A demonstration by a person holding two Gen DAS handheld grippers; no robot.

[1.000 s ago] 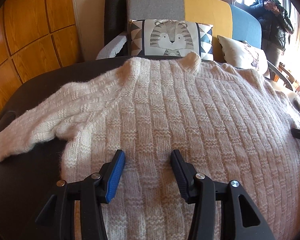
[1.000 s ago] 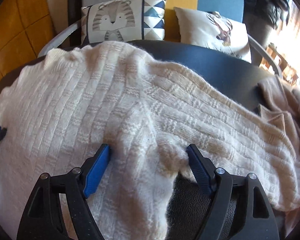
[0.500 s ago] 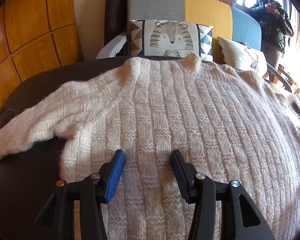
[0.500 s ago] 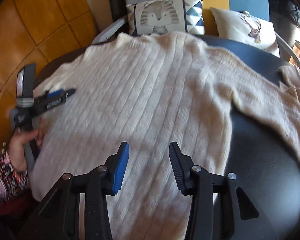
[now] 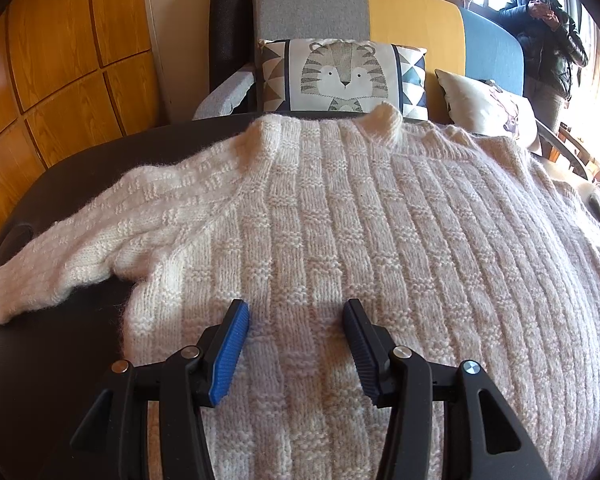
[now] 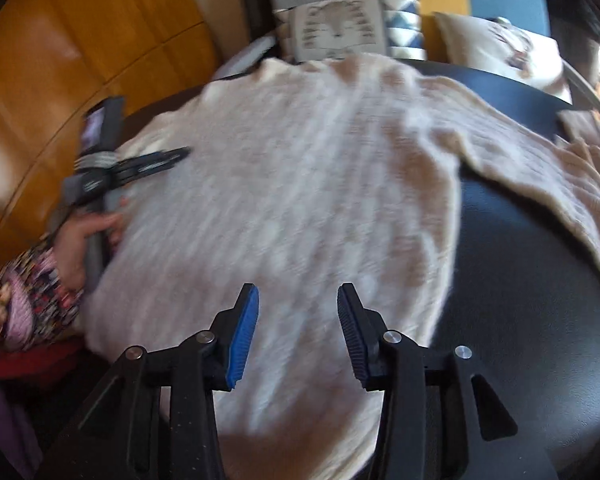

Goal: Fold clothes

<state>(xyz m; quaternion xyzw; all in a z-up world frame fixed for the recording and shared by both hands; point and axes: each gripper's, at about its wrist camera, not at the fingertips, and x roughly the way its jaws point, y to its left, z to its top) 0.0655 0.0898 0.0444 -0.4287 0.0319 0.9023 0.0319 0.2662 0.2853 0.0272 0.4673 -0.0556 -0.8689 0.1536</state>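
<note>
A cream ribbed-knit sweater (image 5: 380,220) lies spread flat on a dark round table (image 5: 60,360), collar at the far edge. Its left sleeve (image 5: 80,248) stretches out to the left. My left gripper (image 5: 296,308) hovers open over the lower left of the body, nothing between its pads. The right wrist view is blurred. There my right gripper (image 6: 298,292) stands open above the sweater (image 6: 300,180) near the hem, holding nothing. The right sleeve (image 6: 540,168) lies out across the table (image 6: 520,300). A hand in a patterned sleeve holds the left gripper (image 6: 182,154) at the left.
Behind the table stands a grey, yellow and blue sofa with a tiger cushion (image 5: 344,76) and a deer cushion (image 5: 488,108). A person (image 5: 548,32) stands at the back right by the window. Wood panelling (image 5: 60,60) fills the left. Another beige garment (image 6: 592,132) lies at the table's right edge.
My right gripper has narrowed its jaws and pulled back from the sleeve and armpit area to over the sweater's body; its tip has left the left wrist view. The left gripper has stayed put.
</note>
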